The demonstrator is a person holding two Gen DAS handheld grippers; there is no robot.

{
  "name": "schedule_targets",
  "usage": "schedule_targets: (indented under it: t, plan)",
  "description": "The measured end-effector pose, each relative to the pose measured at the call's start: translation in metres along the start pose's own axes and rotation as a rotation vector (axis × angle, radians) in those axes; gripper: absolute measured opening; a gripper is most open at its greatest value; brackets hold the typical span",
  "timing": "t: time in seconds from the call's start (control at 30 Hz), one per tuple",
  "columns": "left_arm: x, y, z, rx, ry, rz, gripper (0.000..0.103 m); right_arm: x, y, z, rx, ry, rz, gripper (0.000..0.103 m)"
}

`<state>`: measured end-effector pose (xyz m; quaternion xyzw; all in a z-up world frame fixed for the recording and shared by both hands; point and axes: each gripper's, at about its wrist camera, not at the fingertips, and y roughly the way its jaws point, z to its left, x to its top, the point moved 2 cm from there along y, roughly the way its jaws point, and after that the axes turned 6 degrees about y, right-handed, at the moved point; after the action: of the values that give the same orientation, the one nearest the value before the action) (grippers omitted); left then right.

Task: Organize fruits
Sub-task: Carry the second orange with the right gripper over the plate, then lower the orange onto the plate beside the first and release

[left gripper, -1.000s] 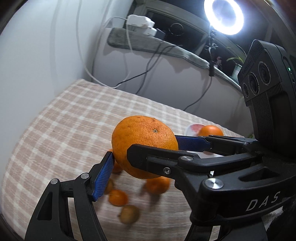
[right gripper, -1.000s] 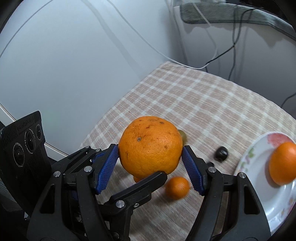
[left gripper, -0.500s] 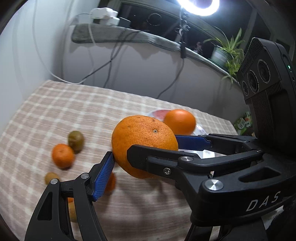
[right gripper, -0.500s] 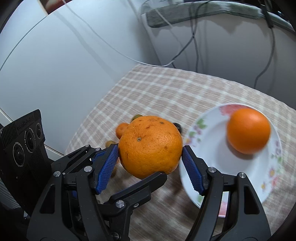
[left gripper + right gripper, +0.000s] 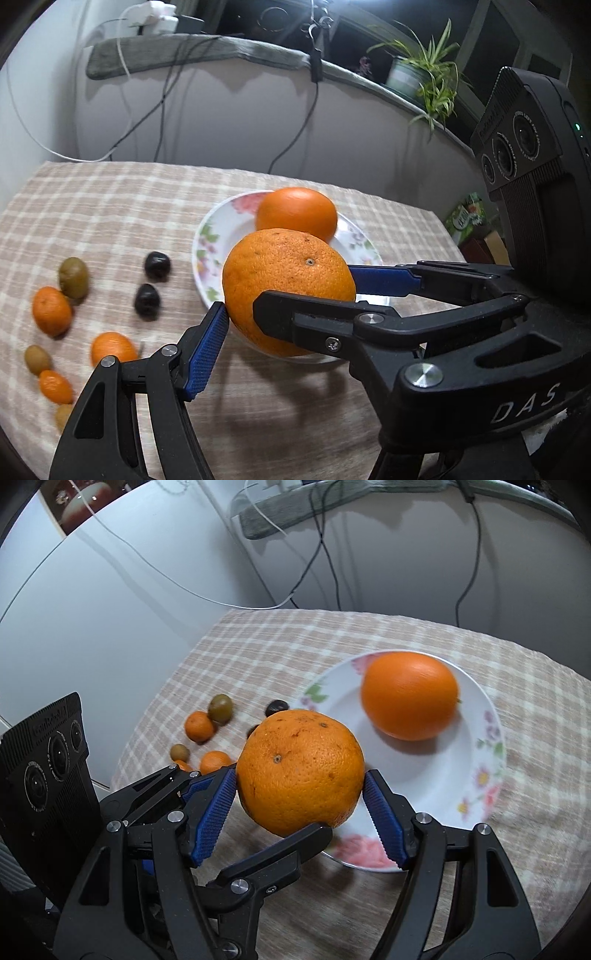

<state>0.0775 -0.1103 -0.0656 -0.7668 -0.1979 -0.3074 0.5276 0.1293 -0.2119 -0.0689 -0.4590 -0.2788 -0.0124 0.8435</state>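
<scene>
"DAS"-marked hand-held gripper (image 5: 288, 295) — with the other (image 5: 300, 799) — both pinching 1 orange (image 5: 289, 290)

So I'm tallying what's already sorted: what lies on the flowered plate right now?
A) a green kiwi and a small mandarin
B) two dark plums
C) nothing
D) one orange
D: a single smooth orange rests on the flowered plate, while the small fruits lie on the checked cloth beside it and the big orange is gripped by both tools, left and right.
</scene>
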Motion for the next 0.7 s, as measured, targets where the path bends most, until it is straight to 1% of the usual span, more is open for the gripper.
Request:
schedule_targets:
  t: [0.33, 0.53, 0.6, 0.7]
  plan:
    - [0.003, 0.015, -0.015, -0.029, 0.022, 0.037, 0.069, -0.005, -0.006, -0.018, -0.028, 0.024, 0.013, 0.074]
    - [0.001, 0.023, -0.015, -0.039, 0.019, 0.057, 0.069, -0.005, -0.006, -0.025, -0.04, 0.044, 0.021, 0.074]
    - [0.001, 0.021, -0.016, -0.028, 0.026, 0.048, 0.067, -0.005, -0.005, -0.027, -0.053, 0.046, 0.018, 0.074]
    - [0.004, 0.014, -0.017, -0.014, 0.043, 0.023, 0.067, -0.002, -0.013, -0.026, -0.081, 0.036, -0.023, 0.074]
